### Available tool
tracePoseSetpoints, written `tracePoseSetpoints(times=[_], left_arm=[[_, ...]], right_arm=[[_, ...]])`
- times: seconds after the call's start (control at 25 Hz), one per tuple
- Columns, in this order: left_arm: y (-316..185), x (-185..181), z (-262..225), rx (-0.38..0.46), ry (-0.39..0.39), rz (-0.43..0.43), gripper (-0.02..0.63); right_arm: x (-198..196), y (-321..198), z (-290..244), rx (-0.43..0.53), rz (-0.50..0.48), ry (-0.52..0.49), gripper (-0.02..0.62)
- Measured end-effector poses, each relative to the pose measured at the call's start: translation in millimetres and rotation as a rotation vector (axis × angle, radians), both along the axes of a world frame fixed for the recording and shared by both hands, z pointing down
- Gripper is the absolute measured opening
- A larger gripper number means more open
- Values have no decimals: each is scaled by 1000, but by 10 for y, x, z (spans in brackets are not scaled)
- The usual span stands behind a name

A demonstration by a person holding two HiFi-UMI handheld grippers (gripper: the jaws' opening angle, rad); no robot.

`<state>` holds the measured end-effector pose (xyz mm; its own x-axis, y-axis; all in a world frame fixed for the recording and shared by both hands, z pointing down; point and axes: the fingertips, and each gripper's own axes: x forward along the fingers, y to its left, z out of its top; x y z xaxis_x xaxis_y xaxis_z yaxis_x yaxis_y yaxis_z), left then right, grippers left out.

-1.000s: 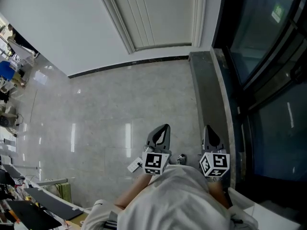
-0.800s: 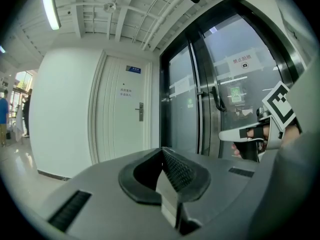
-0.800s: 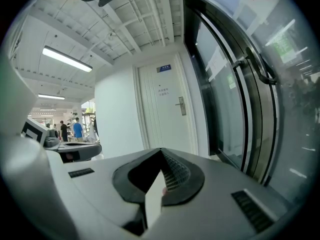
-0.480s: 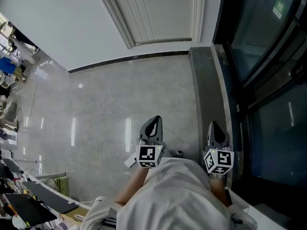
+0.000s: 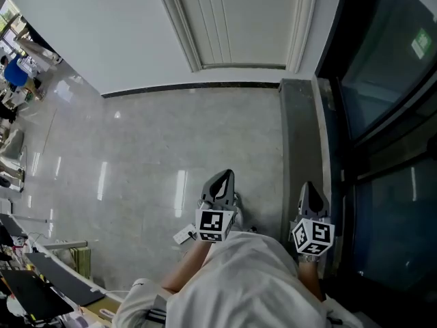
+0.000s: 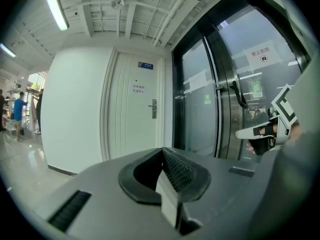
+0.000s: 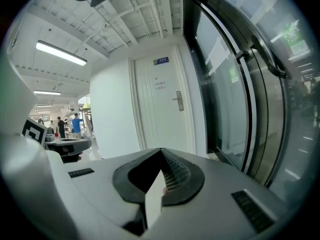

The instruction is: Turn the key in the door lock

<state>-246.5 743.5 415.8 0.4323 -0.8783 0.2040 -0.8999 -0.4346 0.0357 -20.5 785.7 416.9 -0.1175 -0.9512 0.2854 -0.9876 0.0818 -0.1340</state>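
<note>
The white door [image 5: 235, 19] stands shut ahead, past a stretch of grey floor. Its metal handle and lock plate [image 6: 154, 109] show small in the left gripper view, and the handle and lock plate [image 7: 178, 101] show in the right gripper view too. I see no key at this distance. My left gripper [image 5: 221, 182] and right gripper [image 5: 308, 191] are held side by side low in the head view, both pointing at the door and far from it. The left gripper [image 6: 162, 152] has its jaws together with nothing between them, and so does the right gripper [image 7: 161, 155].
Tall glass doors [image 5: 382, 115] in dark frames run along the right, behind a dark stone threshold strip [image 5: 298, 135]. A white wall [image 5: 89, 33] stands left of the door. People [image 7: 76, 124] stand far off at the left. Desks and clutter [image 5: 27, 285] fill the lower left corner.
Both grippers have drifted a little apart in the head view while staying shut. The whole view has shifted, with the door and the wall's dark base edge now further right.
</note>
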Motion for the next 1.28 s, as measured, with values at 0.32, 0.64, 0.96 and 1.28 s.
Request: tracePoseSetpoints(times=[0.32,0.64,0.96,1.28], left_arm=[[-968,-139,-167,36,28,41,9],[-1678,-481,-196,52,29,86,9],[-2078,-523,-188,62,20,114,9],[-2401,-336,50,1,-4,137,9]], right_arm=[[-286,-928,-185,26,0,26,0],[-743,-1612,-176,35,20,31,0],[-889,-1950,-130,25,30,31,0],[-629,-2220,76,-16,82,2,0]])
